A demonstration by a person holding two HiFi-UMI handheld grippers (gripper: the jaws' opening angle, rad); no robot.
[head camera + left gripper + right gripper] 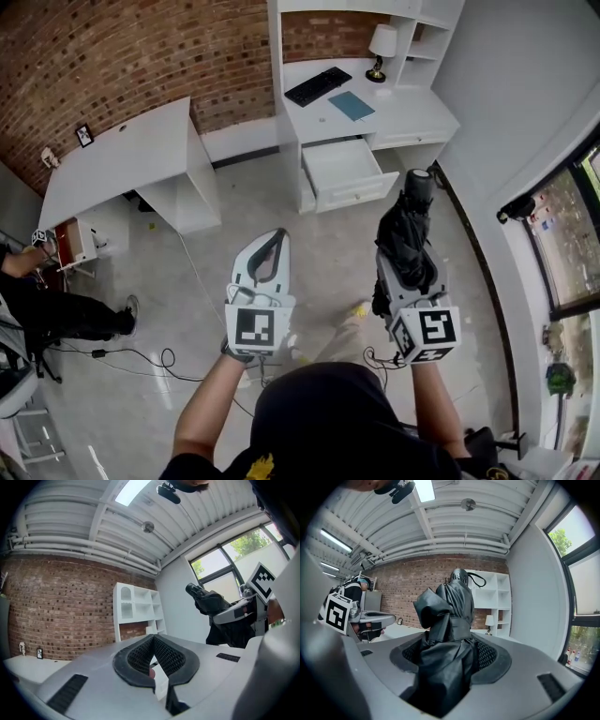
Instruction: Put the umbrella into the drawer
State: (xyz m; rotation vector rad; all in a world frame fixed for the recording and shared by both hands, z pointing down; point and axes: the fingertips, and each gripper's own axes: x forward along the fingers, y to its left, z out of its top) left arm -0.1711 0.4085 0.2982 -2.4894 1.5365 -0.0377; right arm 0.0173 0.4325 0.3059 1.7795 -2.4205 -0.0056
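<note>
Item: folded black umbrella (pixel 406 239), centre right, clamped around its canopy in my right claw (pixel 409 277). Light, I judge. Slippery fabric over a stiff shaft, so hold mid-body. Left claw (pixel 274 246) closed, empty.

Open floor (pixel 323 248) leads to the pulled-out drawer (pixel 339 169), apparently unobstructed, with a white desk (pixel 122 155) standing left.

An office-like study is indicated by white benches (pixel 122 159), a keyboard (pixel 318 85), a lamp (pixel 381 45) and shelving (pixel 424 37) set against a far brick wall (pixel 112 52).
</note>
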